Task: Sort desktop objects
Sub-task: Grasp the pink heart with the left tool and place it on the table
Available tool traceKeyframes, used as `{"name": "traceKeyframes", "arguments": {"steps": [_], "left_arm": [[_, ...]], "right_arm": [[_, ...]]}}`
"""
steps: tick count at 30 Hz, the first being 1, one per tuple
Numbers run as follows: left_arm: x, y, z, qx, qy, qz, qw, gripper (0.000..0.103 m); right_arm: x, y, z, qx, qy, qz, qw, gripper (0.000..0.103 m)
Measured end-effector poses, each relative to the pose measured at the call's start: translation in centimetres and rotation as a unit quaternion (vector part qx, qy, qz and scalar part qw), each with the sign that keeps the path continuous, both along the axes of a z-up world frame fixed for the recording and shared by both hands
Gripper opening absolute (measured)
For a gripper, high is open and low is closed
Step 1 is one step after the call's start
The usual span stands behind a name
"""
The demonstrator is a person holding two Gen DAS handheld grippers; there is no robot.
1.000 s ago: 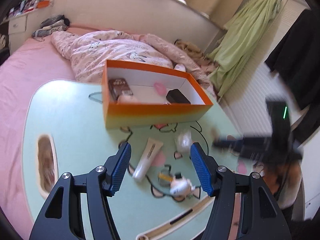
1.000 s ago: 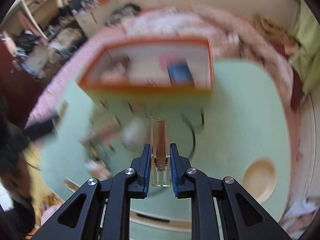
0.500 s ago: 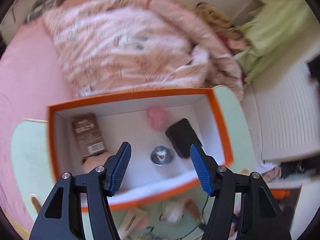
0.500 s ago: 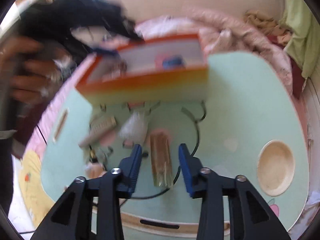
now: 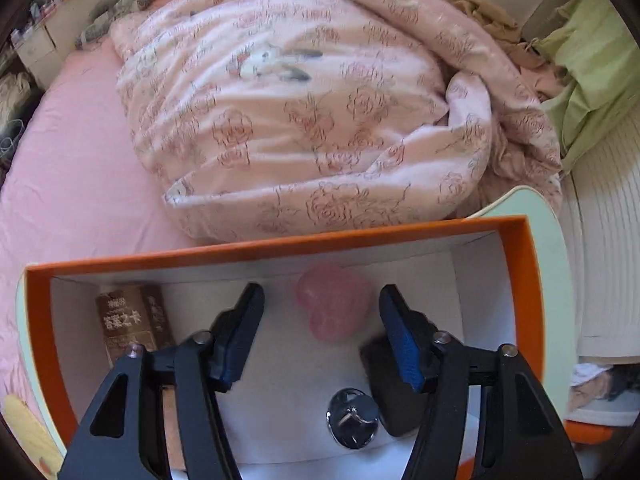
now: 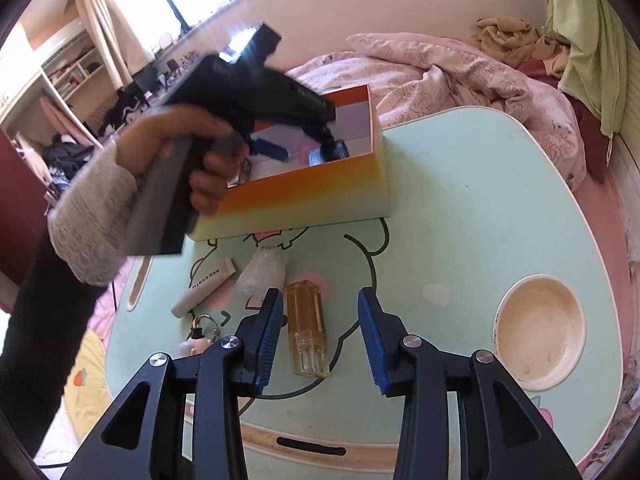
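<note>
My left gripper (image 5: 320, 328) hangs open and empty inside the orange box (image 5: 280, 246). Below it lie a brown packet (image 5: 132, 320), a pink heart-shaped piece (image 5: 334, 304), a black object (image 5: 386, 406) and a round silver piece (image 5: 352, 418). In the right wrist view a hand (image 6: 200, 152) holds that left gripper (image 6: 304, 148) over the orange box (image 6: 304, 200). My right gripper (image 6: 320, 306) is open low over the green table (image 6: 460, 200). An amber bottle (image 6: 308, 328) lies flat between its fingers, untouched.
Left of the bottle lie a crumpled plastic wrapper (image 6: 262, 272), a white tube (image 6: 208, 286) and a small keyring toy (image 6: 196, 340). A round recess (image 6: 538, 332) is set into the table at the right. A pink duvet (image 5: 300, 100) on the bed lies beyond the box.
My right gripper opened and let the amber bottle go; it now lies on the table. My left gripper moved from above the table to inside the orange box.
</note>
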State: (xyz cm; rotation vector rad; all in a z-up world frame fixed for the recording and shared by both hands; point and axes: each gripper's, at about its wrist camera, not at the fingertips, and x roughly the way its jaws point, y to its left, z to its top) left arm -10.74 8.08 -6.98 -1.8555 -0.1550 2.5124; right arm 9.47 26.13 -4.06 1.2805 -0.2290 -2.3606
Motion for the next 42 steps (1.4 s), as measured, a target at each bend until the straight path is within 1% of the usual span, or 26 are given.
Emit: {"name": "traceKeyframes", "arguments": {"steps": [2, 3, 6, 10, 12, 15, 20, 22, 26, 28, 32, 34, 37, 39, 42], "left_arm": [[0.4, 0.2, 0.1, -0.021, 0.008, -0.011, 0.9997, 0.037], [0.6, 0.2, 0.3, -0.023, 0.009, -0.014, 0.9996, 0.037], [0.9, -0.7, 0.6, -0.001, 0.009, -0.018, 0.9998, 0.037], [2.1, -2.3, 1.5, 0.044, 0.019, -0.016, 0.9987, 0.037], [3.2, -2.9, 2.7, 0.062, 0.037, -0.018, 0.9972, 0.037], [5.5, -4.0, 5.7, 0.086, 0.073, -0.028, 0.9932, 0.037], [11.5, -6.3, 10.0, 0.109, 0.127, -0.057, 0.9842, 0.037], [13.7, -7.3, 10.6, 0.123, 0.134, -0.062, 0.9813, 0.037], [18.1, -9.6, 9.8, 0.136, 0.133, -0.057, 0.9800, 0.037], [19.2, -10.1, 8.2, 0.129, 0.122, -0.050, 0.9828, 0.037], [21.5, -11.1, 5.0, 0.114, 0.101, -0.036, 0.9876, 0.037], [21.9, -11.4, 3.7, 0.114, 0.093, -0.026, 0.9888, 0.037], [21.6, -11.8, 2.1, 0.104, 0.086, -0.014, 0.9907, 0.037], [21.3, -11.9, 1.4, 0.102, 0.083, -0.013, 0.9912, 0.037], [20.9, -11.7, 0.4, 0.094, 0.075, -0.013, 0.9927, 0.038]], "right_arm": [[0.0, 0.2, 0.0, -0.006, 0.000, -0.001, 1.000, 0.038], [0.1, 0.2, 0.0, -0.007, 0.000, -0.001, 1.000, 0.038], [0.3, 0.2, -0.1, -0.010, -0.001, 0.002, 1.000, 0.038], [0.3, 0.1, -0.1, -0.010, -0.001, 0.004, 1.000, 0.038], [0.2, 0.0, -0.1, -0.008, -0.001, 0.004, 1.000, 0.038], [0.0, -0.3, -0.1, 0.002, -0.004, 0.004, 1.000, 0.038], [0.0, -0.7, -0.1, -0.001, -0.011, 0.003, 1.000, 0.038], [0.0, -0.9, 0.0, 0.000, -0.013, 0.000, 1.000, 0.038], [0.1, -1.3, 0.7, 0.007, -0.011, 0.006, 1.000, 0.038], [0.0, -1.7, 1.3, 0.009, -0.007, 0.018, 1.000, 0.038], [-1.4, -3.0, 3.1, 0.005, -0.008, 0.039, 0.999, 0.038], [-2.8, -3.7, 4.4, 0.021, -0.002, 0.045, 0.999, 0.038], [-5.6, -4.8, 6.3, 0.059, 0.006, 0.044, 0.997, 0.038], [-8.8, -5.7, 6.2, 0.076, -0.021, 0.045, 0.996, 0.038], [-12.7, -7.0, 4.7, 0.102, -0.076, 0.044, 0.991, 0.038]]}}
